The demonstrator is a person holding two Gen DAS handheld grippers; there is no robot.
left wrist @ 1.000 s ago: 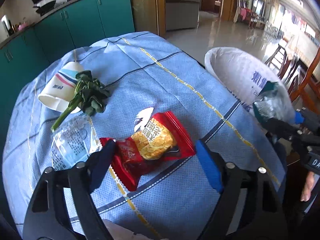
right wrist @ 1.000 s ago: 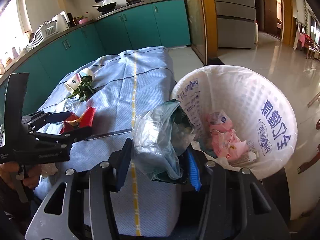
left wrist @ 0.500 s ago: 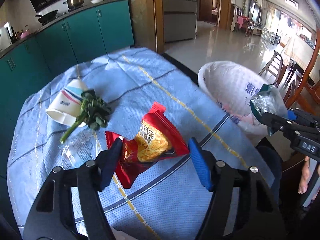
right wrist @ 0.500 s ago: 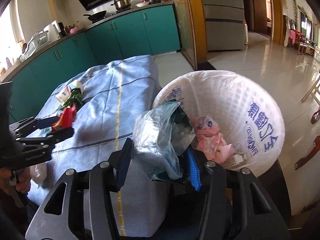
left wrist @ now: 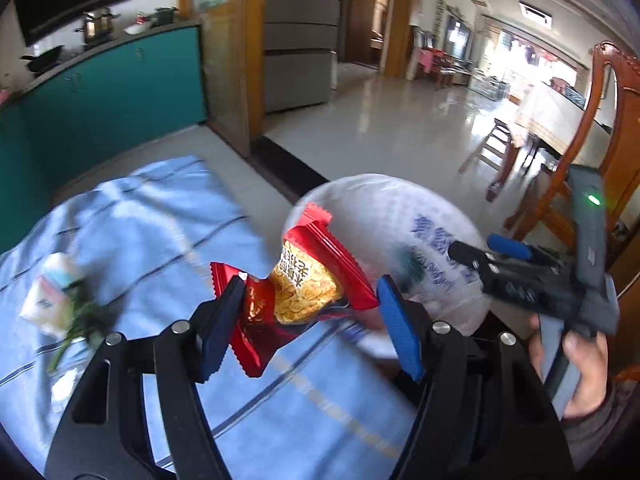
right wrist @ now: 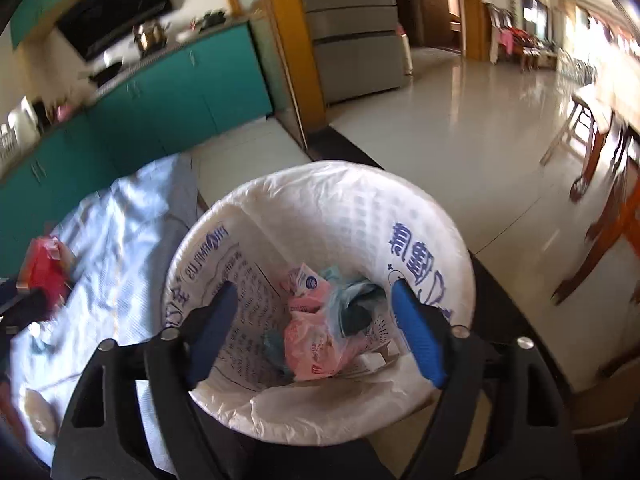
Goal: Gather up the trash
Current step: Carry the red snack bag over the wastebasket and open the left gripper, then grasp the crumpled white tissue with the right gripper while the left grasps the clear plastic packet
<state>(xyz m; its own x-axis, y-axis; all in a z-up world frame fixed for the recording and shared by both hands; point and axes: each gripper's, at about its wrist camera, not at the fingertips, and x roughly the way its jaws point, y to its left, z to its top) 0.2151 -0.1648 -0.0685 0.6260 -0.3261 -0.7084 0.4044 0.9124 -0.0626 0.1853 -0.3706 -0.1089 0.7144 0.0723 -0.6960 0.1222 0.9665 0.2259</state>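
Note:
My left gripper [left wrist: 310, 284] is shut on a red snack bag [left wrist: 308, 276] and holds it in the air above the blue tablecloth [left wrist: 160, 216], close to the white-lined trash bin [left wrist: 400, 208]. My right gripper [right wrist: 314, 288] hangs over the bin [right wrist: 320, 172]; its jaws are opening and nothing is between them. A crumpled clear and green plastic bag [right wrist: 352, 308] lies inside on pink wrappers [right wrist: 308, 328]. The right gripper [left wrist: 474, 243] also shows in the left wrist view, over the bin's right side. The red snack bag [right wrist: 44, 268] appears blurred at the left.
A paper cup [left wrist: 52, 288] on its side, a green leafy stalk [left wrist: 80, 320] and a clear wrapper [left wrist: 64, 384] lie on the cloth at the left. A wooden chair [left wrist: 600, 120] stands right of the bin. Teal cabinets [right wrist: 180, 92] line the far wall.
The left gripper closed on the red snack bag and lifted it off the table toward the bin. The right gripper moved over the bin and opened; its plastic bag dropped in.

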